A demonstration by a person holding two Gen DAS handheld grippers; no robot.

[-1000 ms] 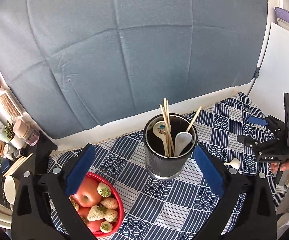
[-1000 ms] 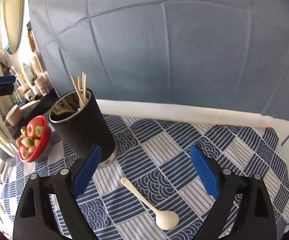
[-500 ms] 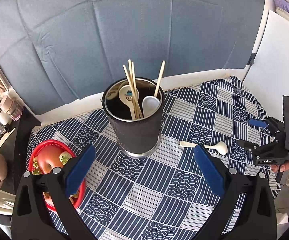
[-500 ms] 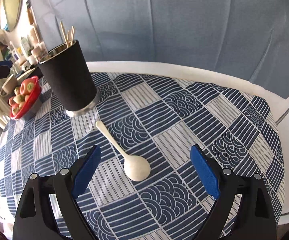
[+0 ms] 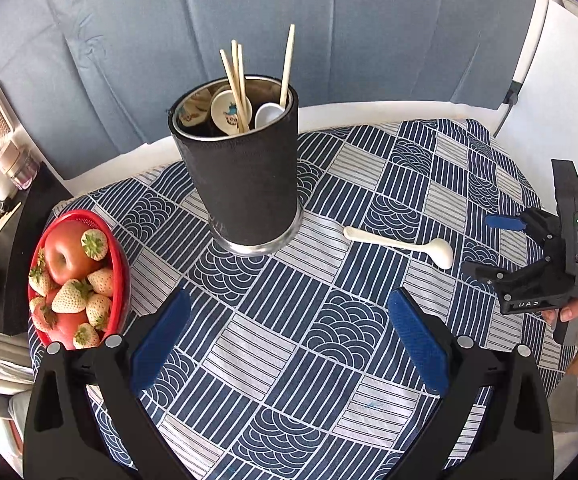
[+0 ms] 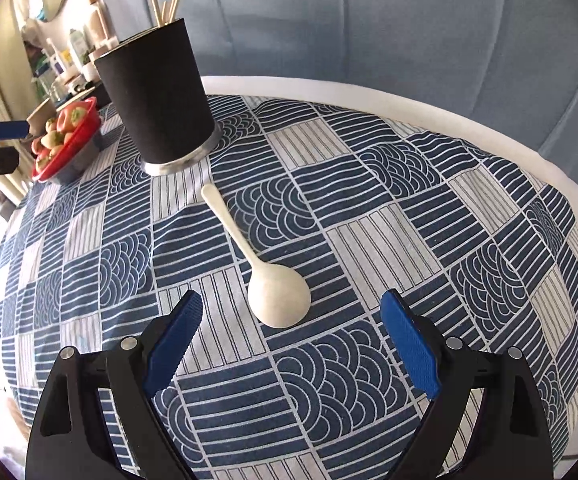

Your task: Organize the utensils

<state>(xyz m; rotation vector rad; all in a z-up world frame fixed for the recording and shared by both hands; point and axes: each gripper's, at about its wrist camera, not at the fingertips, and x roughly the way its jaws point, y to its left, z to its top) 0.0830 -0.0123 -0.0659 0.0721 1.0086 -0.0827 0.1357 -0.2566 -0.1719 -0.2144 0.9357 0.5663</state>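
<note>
From the left wrist view, a black cup [image 5: 245, 168] stands toward the far edge of the bench [image 5: 369, 400], which is covered by a blue-and-white patterned cloth. The cup already holds several wooden chopsticks [image 5: 237, 80] and at least three spoons, so most of the sorting looks done. One white spoon [image 5: 401, 244] lies loose on the cloth, just right of the cup's base, handle end toward the cup and bowl toward the right edge. A red basket of fruit [image 5: 77, 280] sits near the left edge. The left gripper [image 5: 289, 344] hovers above the near part of the bench, its blue fingers [image 5: 161, 340] spread wide and holding nothing. At the right edge, the right gripper [image 5: 529, 256] is held in a hand [image 5: 577, 308], also released.

From the right wrist view, the white spoon [image 6: 261, 264] lies bowl-down just ahead of the right gripper [image 6: 289, 344], whose fingers [image 6: 407, 344] are parted and empty. The spoon is smooth, glossy and slim-handled. The black cup [image 6: 161, 96] stands beyond its handle tip, near but apart. What seems left is lifting this last spoon and dropping it into the cup.
</note>
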